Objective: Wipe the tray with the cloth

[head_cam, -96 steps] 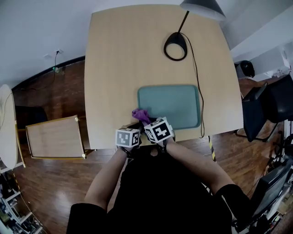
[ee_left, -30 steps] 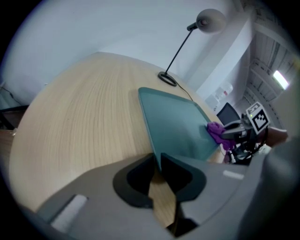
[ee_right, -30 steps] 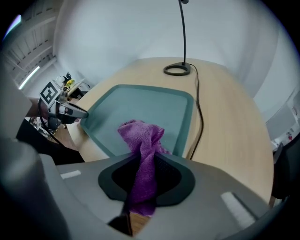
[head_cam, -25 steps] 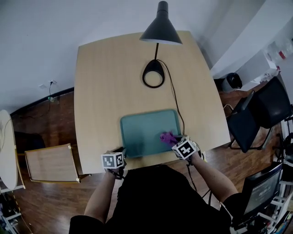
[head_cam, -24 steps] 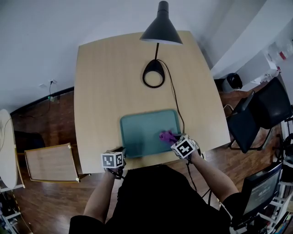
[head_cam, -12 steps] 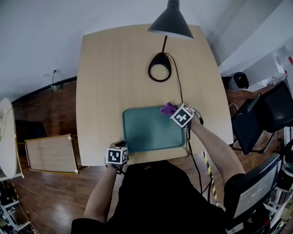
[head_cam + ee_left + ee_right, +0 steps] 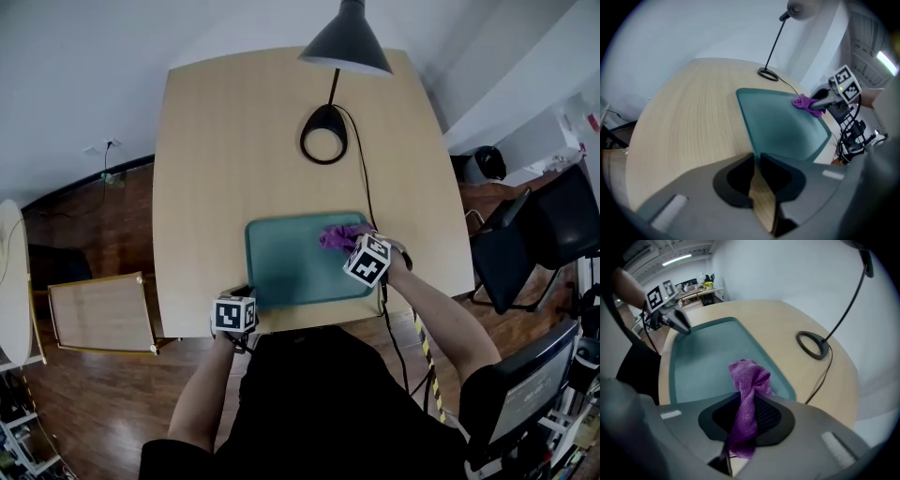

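Note:
The teal tray (image 7: pixel 291 267) lies near the table's front edge. My right gripper (image 7: pixel 349 244) is shut on the purple cloth (image 7: pixel 337 234) and presses it on the tray's far right part. In the right gripper view, the cloth (image 7: pixel 749 376) bunches up out of the gripper (image 7: pixel 749 401) over the tray (image 7: pixel 708 362). My left gripper (image 7: pixel 246 298) is at the tray's near left corner. Its jaws have just been closing. In the left gripper view, the gripper (image 7: pixel 755 157) pinches the corner rim of the tray (image 7: pixel 783 126).
A black desk lamp's ring base (image 7: pixel 323 122) stands behind the tray, its shade (image 7: pixel 347 42) above. Its cable (image 7: pixel 367 202) runs past the tray's right side and off the front edge. A wooden board (image 7: pixel 98 309) is on the floor at the left, and chairs (image 7: pixel 525 244) are at the right.
The right gripper carried the cloth from the tray's near right part up to its far right corner, then slightly back inward. The left gripper stayed at the near left corner.

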`<state>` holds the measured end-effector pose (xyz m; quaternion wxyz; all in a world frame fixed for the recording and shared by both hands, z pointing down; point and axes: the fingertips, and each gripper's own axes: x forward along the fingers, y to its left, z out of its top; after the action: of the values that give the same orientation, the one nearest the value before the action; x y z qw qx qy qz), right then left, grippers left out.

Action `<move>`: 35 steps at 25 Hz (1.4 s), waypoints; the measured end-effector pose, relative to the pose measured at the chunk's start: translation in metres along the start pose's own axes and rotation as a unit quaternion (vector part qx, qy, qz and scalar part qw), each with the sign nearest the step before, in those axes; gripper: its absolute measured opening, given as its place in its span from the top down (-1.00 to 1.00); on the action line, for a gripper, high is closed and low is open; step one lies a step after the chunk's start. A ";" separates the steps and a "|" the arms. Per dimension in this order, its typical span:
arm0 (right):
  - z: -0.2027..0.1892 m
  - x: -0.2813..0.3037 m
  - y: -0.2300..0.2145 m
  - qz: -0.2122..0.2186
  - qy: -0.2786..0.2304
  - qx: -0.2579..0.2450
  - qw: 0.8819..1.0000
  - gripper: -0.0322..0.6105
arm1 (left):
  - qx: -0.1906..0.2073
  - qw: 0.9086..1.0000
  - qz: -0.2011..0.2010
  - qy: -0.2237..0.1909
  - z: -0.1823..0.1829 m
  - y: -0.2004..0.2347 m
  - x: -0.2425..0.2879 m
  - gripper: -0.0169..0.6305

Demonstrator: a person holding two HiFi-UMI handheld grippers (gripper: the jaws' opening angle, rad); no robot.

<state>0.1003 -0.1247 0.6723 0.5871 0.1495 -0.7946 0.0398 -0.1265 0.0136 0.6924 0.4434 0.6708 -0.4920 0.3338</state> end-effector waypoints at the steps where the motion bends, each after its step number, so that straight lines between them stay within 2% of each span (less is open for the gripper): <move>1: -0.002 -0.003 0.019 0.008 -0.002 -0.016 1.000 0.66 | 0.000 1.000 -0.005 -0.001 0.000 -0.001 0.001 0.74; 4: -0.008 -0.010 0.069 0.030 -0.005 -0.063 0.998 0.66 | -0.002 1.000 -0.014 -0.002 0.000 -0.003 0.004 0.74; 9: -0.008 -0.024 0.139 0.102 -0.020 -0.082 0.991 0.66 | -0.005 1.000 -0.022 0.001 -0.002 -0.005 0.007 0.75; 14: 0.000 -0.020 0.154 0.124 -0.017 -0.086 0.988 0.66 | -0.020 0.999 -0.026 0.002 -0.001 -0.005 0.007 0.76; 20: 0.017 -0.005 0.124 0.118 -0.015 -0.078 0.990 0.66 | -0.018 1.000 -0.019 -0.002 -0.001 -0.004 0.004 0.76; 24: 0.038 0.007 0.079 0.086 -0.013 -0.075 0.993 0.66 | -0.016 1.000 -0.026 -0.002 -0.002 -0.005 0.005 0.76; 30: 0.070 0.022 0.008 0.036 -0.007 -0.076 0.996 0.66 | -0.022 1.000 -0.009 -0.002 0.000 0.000 -0.002 0.76; 35: 0.084 0.030 -0.024 0.026 0.000 -0.064 0.998 0.66 | -0.026 0.999 -0.020 -0.003 -0.002 -0.002 0.000 0.77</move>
<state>0.0214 -0.1730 0.6721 0.5946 0.0907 -0.7989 0.0048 -0.1245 0.0156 0.6927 0.4653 0.6698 -0.4885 0.3101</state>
